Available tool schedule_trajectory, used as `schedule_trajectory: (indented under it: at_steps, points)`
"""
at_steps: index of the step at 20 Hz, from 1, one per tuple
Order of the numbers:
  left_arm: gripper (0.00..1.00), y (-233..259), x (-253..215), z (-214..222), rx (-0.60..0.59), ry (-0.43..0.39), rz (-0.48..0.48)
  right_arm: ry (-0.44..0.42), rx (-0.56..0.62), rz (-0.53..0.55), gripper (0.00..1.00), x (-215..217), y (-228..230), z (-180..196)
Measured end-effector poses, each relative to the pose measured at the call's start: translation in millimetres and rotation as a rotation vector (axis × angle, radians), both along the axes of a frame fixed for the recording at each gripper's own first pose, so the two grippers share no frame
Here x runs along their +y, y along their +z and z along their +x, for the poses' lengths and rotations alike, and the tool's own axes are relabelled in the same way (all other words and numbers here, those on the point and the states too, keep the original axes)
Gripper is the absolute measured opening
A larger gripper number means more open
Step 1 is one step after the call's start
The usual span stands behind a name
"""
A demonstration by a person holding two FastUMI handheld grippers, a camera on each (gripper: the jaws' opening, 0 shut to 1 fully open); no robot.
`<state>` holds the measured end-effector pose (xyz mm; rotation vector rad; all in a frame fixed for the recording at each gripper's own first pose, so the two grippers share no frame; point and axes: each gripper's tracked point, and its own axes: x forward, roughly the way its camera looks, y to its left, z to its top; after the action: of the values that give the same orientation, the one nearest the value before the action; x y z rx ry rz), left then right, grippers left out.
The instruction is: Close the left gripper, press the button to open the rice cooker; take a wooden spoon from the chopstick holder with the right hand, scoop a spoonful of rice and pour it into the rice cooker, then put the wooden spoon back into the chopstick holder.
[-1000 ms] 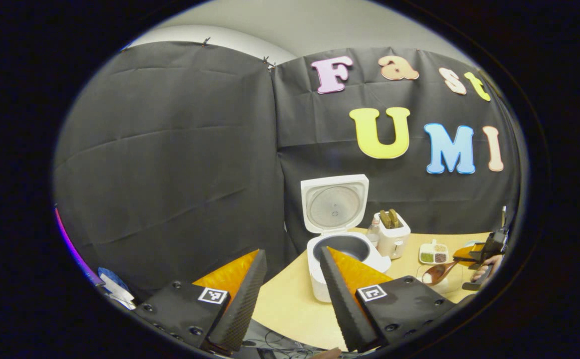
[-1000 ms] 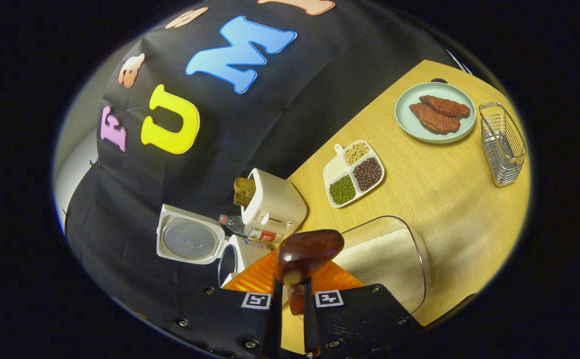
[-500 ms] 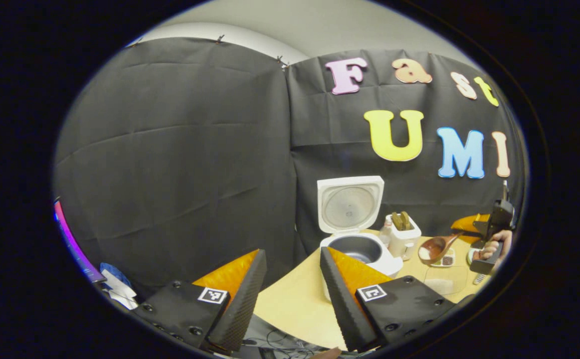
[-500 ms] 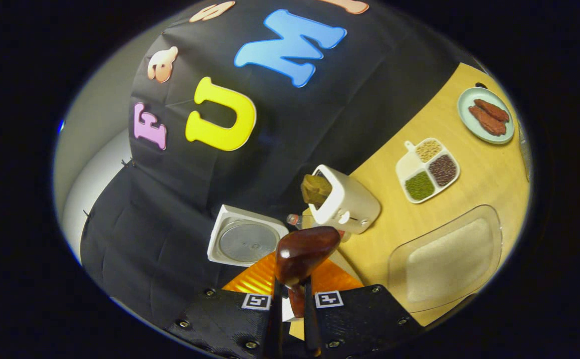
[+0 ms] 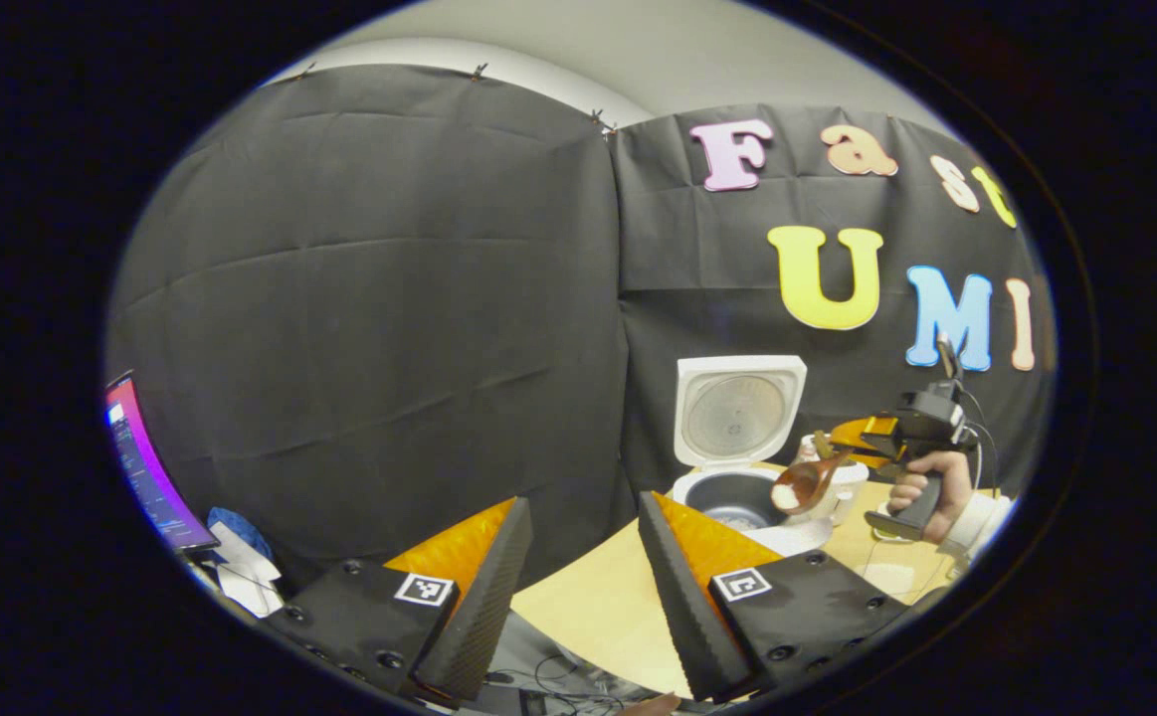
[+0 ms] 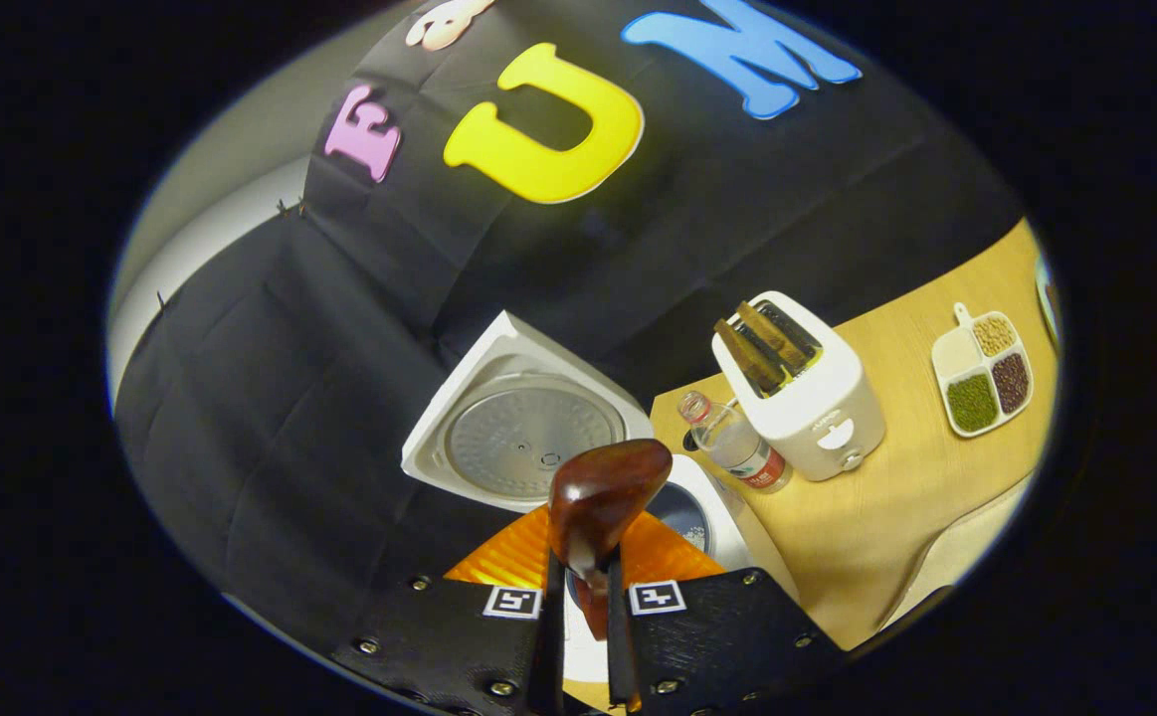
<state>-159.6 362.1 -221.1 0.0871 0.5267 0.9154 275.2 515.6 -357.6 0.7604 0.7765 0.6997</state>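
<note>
The right tool grips the wooden spoon by its handle over the open rice cooker, while the left tool hangs released above the tabletop edge.

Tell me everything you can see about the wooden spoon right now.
The dark reddish-brown glossy wooden spoon has a rounded bowl and a short handle pinched between the right gripper's fingers, bowl pointing forward. In the left gripper view the spoon is tipped with its bowl facing the open white rice cooker, white rice heaped in it, held at the cooker's rim above the dark inner pot. Whether it touches the cooker cannot be told.
</note>
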Motion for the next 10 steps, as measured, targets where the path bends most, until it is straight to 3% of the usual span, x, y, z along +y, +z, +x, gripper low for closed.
schedule_trajectory:
  at_steps: [5, 10]
  points:
    - [0.8, 2, 10, -16, 0.012, 0.061, 0.016, 0.163, -0.191, -0.227, 0.17, 56, -31, -13]
    - [0.83, -5, 16, -31, 0.027, 0.113, 0.005, 0.33, -0.429, -0.414, 0.18, 69, -55, -40]
